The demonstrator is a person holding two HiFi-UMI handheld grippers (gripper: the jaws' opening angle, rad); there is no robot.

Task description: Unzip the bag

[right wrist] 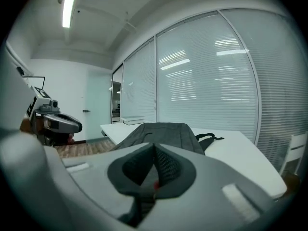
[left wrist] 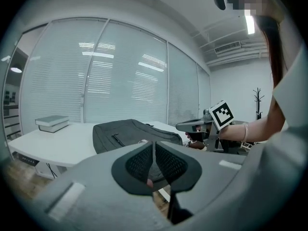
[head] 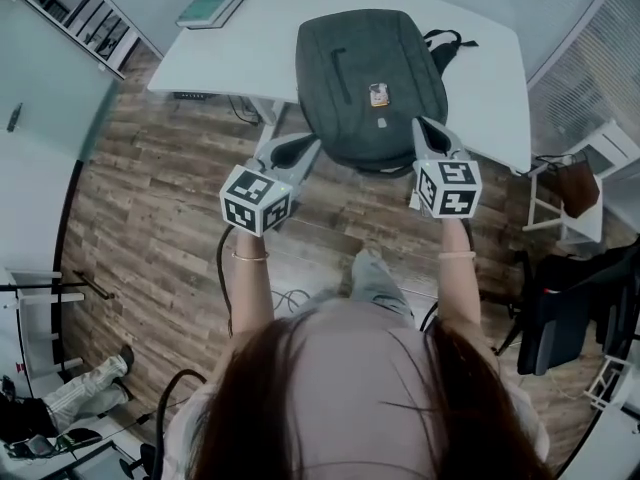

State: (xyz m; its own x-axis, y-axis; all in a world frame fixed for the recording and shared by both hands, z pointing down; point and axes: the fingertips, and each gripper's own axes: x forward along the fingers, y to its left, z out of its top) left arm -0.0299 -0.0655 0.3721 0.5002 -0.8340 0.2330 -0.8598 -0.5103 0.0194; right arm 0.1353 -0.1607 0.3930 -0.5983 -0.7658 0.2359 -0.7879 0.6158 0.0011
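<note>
Head view shows the grey bag [head: 370, 68] lying flat on the white worktop [head: 480, 78], its lower end at the near edge and seemingly a little over it. Its black straps [head: 447, 41] trail off to the right, and a book [head: 212, 3] sits well apart at the far left corner. The left gripper [head: 297, 151] and the right gripper [head: 432, 133] flank that lower end, one at each corner, close to the fabric. Whether either touches it cannot be told. In each gripper view the jaws are pressed together with nothing between them, so neither has hold of anything, and the zip appears untouched.

The likeliest trouble is the bag sliding. The worktop looks smooth and hard and the bag soft and light, so a tug on the zip with no second grip on the fabric could drag the whole bag towards the edge and off it. The zip pull itself is too small to make out, and a closing gripper could catch loose cloth instead.

The bag is a rounded, slack shell of matte woven fabric with a small label [head: 378, 95] at its centre. The gripper pads are dark and mesh-textured.
</note>
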